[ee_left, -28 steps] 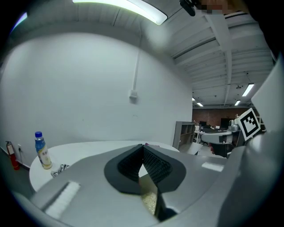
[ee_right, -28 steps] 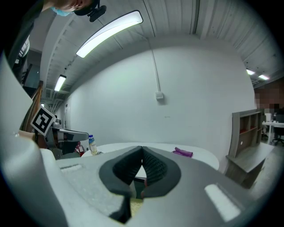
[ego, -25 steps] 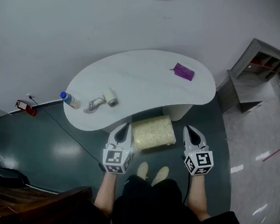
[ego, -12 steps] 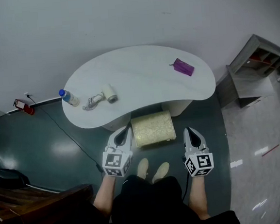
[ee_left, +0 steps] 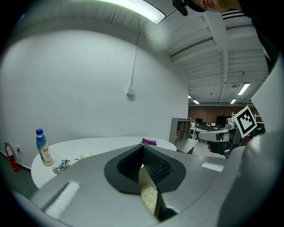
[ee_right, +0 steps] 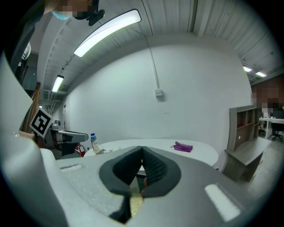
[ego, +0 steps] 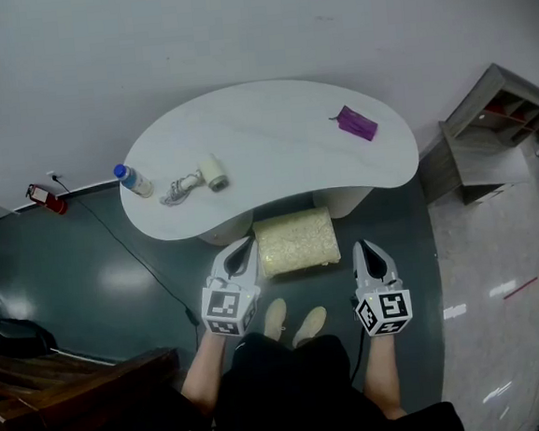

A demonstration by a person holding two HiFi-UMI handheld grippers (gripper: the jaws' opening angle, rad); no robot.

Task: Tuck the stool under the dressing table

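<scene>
The white kidney-shaped dressing table stands against the pale wall. The pale yellow cushioned rectangular stool sits at the table's near, concave edge. Its far side is just under the tabletop and most of its seat is out in front.

The left gripper is in front of the table, just beside the stool's left edge. From the head view it is hard to say whether it touches the cushion. Its jaws are pressed together with nothing between them. The right gripper is also in front of the table, right of the stool and apart from it, with its jaws likewise closed and empty.

On the tabletop's left end stand a clear plastic bottle with a blue cap, a coiled white cable and a small white roll. A purple pouch lies toward the right end.
</scene>
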